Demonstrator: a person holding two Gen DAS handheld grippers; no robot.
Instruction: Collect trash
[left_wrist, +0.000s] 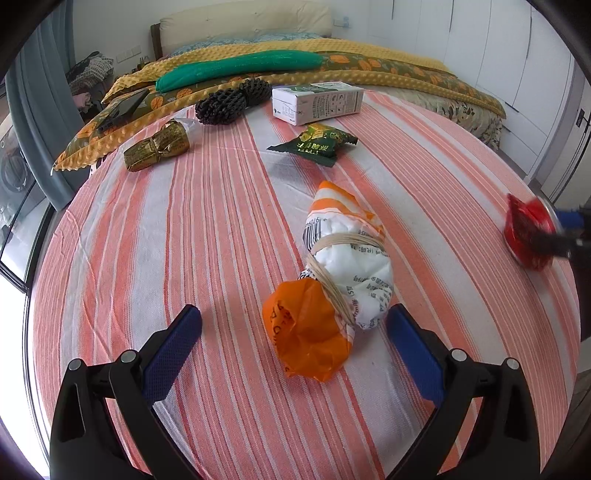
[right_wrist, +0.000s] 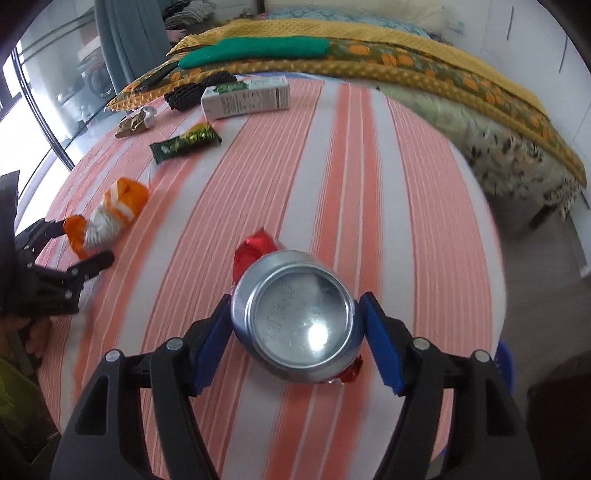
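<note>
A crushed red drink can (right_wrist: 295, 314) shows its silver bottom, and my right gripper (right_wrist: 295, 301) is shut on it, a blue pad pressing on each side, just above the striped cloth (right_wrist: 369, 184). In the left wrist view the same can (left_wrist: 526, 229) is at the far right edge. My left gripper (left_wrist: 294, 314) is open over the cloth. The orange end of a white and orange plastic bundle (left_wrist: 343, 258) tied with rubber bands lies between its fingertips, untouched. The right wrist view has that bundle (right_wrist: 110, 218) at the left, by the left gripper (right_wrist: 79, 242).
Farther back on the cloth lie a green snack wrapper (left_wrist: 314, 144), a gold wrapper (left_wrist: 157, 147), a white carton (left_wrist: 317, 101) and black foam netting (left_wrist: 229, 101). A yellow blanket (left_wrist: 369, 51) with a green pillow (left_wrist: 240, 68) lies behind. Something blue (right_wrist: 504, 365) shows past the right edge.
</note>
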